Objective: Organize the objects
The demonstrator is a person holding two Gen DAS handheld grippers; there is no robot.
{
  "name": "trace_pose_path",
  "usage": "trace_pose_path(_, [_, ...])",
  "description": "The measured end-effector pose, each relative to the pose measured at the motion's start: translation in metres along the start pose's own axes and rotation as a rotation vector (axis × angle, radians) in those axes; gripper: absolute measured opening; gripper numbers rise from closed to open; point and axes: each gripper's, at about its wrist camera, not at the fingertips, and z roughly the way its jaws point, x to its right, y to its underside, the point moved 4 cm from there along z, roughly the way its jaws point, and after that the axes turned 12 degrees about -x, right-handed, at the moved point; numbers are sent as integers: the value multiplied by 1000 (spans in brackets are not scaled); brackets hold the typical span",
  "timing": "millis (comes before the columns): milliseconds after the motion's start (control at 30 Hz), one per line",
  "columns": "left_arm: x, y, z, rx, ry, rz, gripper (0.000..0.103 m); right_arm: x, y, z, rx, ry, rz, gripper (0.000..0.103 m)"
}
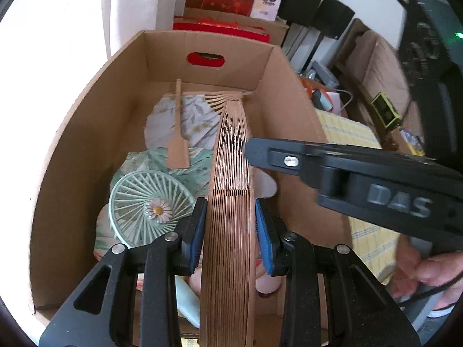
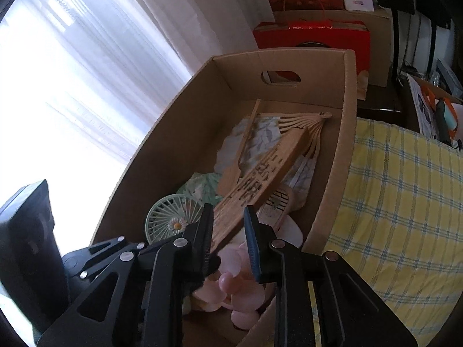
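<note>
the left gripper (image 1: 231,232) is clenched on the folded wooden fan (image 1: 231,202), its blue pads pressing both sides. the right gripper (image 2: 228,241) stands released – the fan (image 2: 254,185) lies beyond its fingertips, untouched. the fan slants down into the cardboard box (image 1: 202,46), over a mint handheld fan (image 1: 147,206) and pink petals (image 2: 240,297) – farther back lies a floral paper fan (image 1: 191,115).

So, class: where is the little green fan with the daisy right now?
The green fan lies inside the cardboard box, low on its left side in both views. It sits just left of the folded wooden fan and on a leaf-print fan.
</note>
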Motion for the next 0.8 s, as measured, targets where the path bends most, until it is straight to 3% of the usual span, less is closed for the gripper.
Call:
trace_pose_path(67, [-4, 1, 3, -12, -8, -9, 31, 0, 4, -8, 10, 8, -11, 28])
trace_pose_path(133, [-7, 2, 5, -24, -12, -24, 41, 1, 8, -20, 25, 13, -24, 32])
trace_pose_path(167, [-7, 3, 4, -19, -9, -30, 51, 2, 12, -27, 38, 26, -33, 34])
trace_pose_path(500, [9, 10, -31, 100, -75, -2, 74, 8, 46, -86, 156, 130, -72, 56])
trace_pose_path(700, [27, 19, -56, 165, -52, 16, 97, 21, 69, -109, 202, 217, -65, 77])
trace_pose_path(800, [36, 24, -64, 180, -44, 36, 101, 29, 82, -120, 221, 258, -52, 81])
